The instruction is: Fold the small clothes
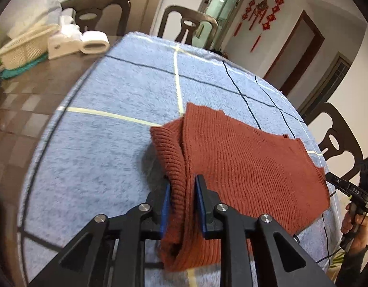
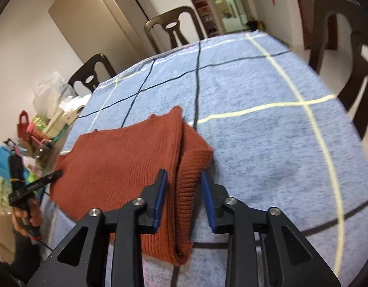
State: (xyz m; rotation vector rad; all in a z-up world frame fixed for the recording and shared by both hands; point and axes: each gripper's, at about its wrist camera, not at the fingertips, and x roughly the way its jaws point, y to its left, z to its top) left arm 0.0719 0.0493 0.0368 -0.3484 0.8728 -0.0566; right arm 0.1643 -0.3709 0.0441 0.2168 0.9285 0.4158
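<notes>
Your left gripper [image 1: 182, 199] has its blue pads [image 1: 165, 205] on either side of the folded edge of the rust-red knit [image 1: 243, 167], and the ribbed cloth fills the gap between them, so the jaws are clamped on the knit. From the left wrist view the garment spreads to the right of the fingers across the blue blanket [image 1: 107, 157], with a ribbed part doubled over at the left edge and hanging down between the fingers.

Your right gripper [image 2: 184, 198] straddles the opposite folded edge of the same knit [image 2: 126, 157]. The left pad [image 2: 160, 201] lies against the cloth, but the right pad [image 2: 209, 203] stands apart from it with blanket [image 2: 267, 143] showing in the gap, so these jaws are open around the fold and not pinching it.

The knit lies flat on the blanket, near the edge closest to you, folded into a rough rectangle. The blanket has pale yellow and dark lines crossing it.

Your right hand [image 1: 356, 222] shows at the far right of the left view, and your left hand [image 2: 28, 215] at the far left of the right view, each holding its handle.

Chairs [image 1: 186, 24] stand around the table. A basket [image 1: 26, 45] and a white roll [image 1: 94, 41] sit on the bare tabletop beyond the blanket's left side.
</notes>
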